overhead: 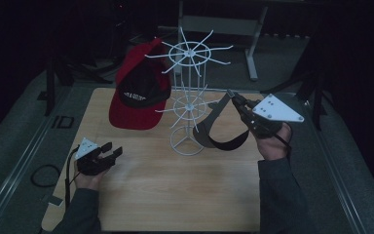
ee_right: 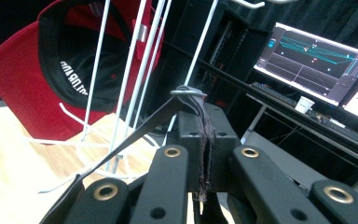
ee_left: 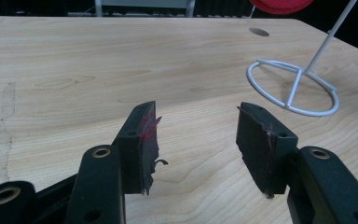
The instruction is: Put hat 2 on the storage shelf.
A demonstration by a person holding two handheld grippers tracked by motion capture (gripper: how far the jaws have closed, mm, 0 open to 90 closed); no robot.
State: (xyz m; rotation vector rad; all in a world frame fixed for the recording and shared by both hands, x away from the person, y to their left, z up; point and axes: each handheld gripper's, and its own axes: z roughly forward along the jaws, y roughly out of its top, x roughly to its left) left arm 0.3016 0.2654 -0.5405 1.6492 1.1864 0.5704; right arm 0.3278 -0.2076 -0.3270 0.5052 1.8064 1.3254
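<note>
The right gripper (overhead: 234,99) is holding a dark belt (overhead: 213,127) by the metal ring (ee_right: 188,93) at its end, jaws clamped together on the strap just below it, while the belt's loop is hanging beside the white wire rack (overhead: 189,80) and resting against its base on the wooden table (overhead: 175,195). The left gripper (ee_left: 196,140) is idling low over the table with its jaws apart and nothing between them. The belt is looking light, limp and likely to swing, so the ring end is probably the soundest place to grip; a red cap (overhead: 139,92) is hanging on the rack.
</note>
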